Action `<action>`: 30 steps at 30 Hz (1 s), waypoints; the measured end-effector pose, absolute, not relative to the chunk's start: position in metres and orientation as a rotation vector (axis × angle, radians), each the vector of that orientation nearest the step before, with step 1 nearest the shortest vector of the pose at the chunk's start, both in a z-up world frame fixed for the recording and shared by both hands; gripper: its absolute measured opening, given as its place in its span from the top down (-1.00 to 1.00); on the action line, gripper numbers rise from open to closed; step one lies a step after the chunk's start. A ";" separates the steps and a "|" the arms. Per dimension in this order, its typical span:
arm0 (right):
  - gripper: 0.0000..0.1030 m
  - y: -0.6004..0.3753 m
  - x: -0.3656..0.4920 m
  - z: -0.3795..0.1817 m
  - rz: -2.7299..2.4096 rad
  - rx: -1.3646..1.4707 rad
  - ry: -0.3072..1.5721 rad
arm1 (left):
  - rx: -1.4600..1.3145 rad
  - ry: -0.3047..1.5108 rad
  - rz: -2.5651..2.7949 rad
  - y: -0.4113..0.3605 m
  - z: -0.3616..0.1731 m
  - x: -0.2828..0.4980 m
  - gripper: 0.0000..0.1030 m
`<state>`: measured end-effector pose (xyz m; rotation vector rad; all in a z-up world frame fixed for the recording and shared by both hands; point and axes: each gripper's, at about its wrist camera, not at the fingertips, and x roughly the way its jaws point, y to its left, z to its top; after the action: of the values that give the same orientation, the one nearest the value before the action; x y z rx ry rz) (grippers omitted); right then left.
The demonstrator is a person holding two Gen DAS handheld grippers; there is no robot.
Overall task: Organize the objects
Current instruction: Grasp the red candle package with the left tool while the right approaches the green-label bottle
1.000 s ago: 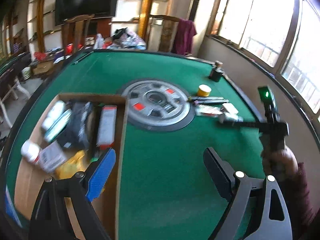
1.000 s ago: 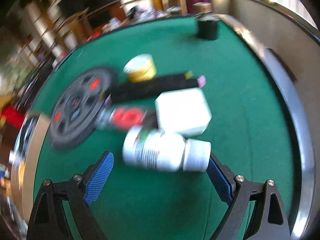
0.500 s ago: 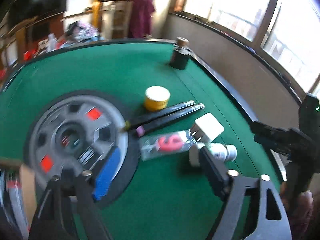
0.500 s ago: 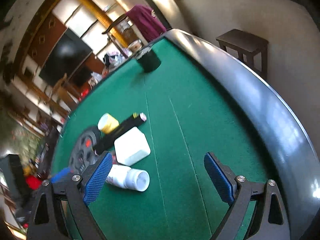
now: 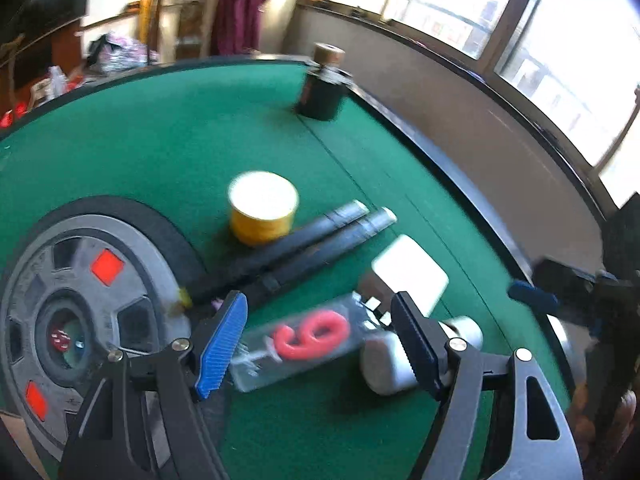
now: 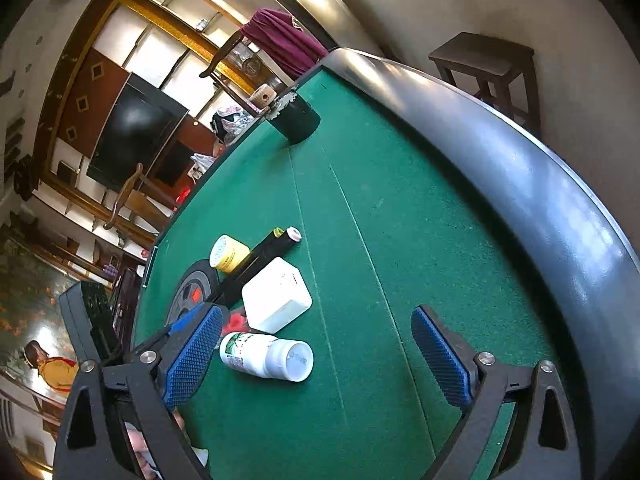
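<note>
Clear packet (image 5: pixel 298 350), between open left tongs (image 5: pixel 320 344)

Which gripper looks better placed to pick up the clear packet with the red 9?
Left. The left gripper already straddles the clear packet, fingers either side. The right gripper is open over bare felt beside the white bottle.

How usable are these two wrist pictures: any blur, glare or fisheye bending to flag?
Left wrist view: motion blur smears the clear packet with the red 9 and the white box; the windows are blown out white. Right wrist view: sharp, the white bottle has crisp edges; sunlight glares off the table's dark rim, which the fisheye bends into an arc.
</note>
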<state>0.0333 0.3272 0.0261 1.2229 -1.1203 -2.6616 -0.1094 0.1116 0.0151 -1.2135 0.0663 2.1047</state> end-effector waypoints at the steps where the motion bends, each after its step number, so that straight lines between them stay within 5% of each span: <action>1: -0.91 0.327 0.033 0.025 -2.660 1.227 -1.120 | -1.227 0.076 2.073 0.114 0.013 -0.106 -0.33; 19: -0.91 0.324 0.033 0.019 -2.664 1.261 -1.102 | -1.166 0.437 2.162 0.139 0.006 -0.046 0.02; 20: -0.91 0.324 0.033 0.018 -2.666 1.262 -1.100 | -1.154 0.428 2.171 0.139 0.006 -0.043 0.12; 21: -0.91 0.323 0.032 0.018 -2.668 1.267 -1.094 | -1.152 0.424 2.186 0.138 0.007 -0.040 0.45; 30: -0.91 0.310 0.027 0.017 -2.704 1.303 -0.986 | -1.141 0.225 2.259 0.076 0.028 -0.001 0.49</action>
<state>0.0273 0.3095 0.0167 1.3026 -0.9861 -2.7044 -0.0014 0.0764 0.0280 -1.1414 0.2255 2.2586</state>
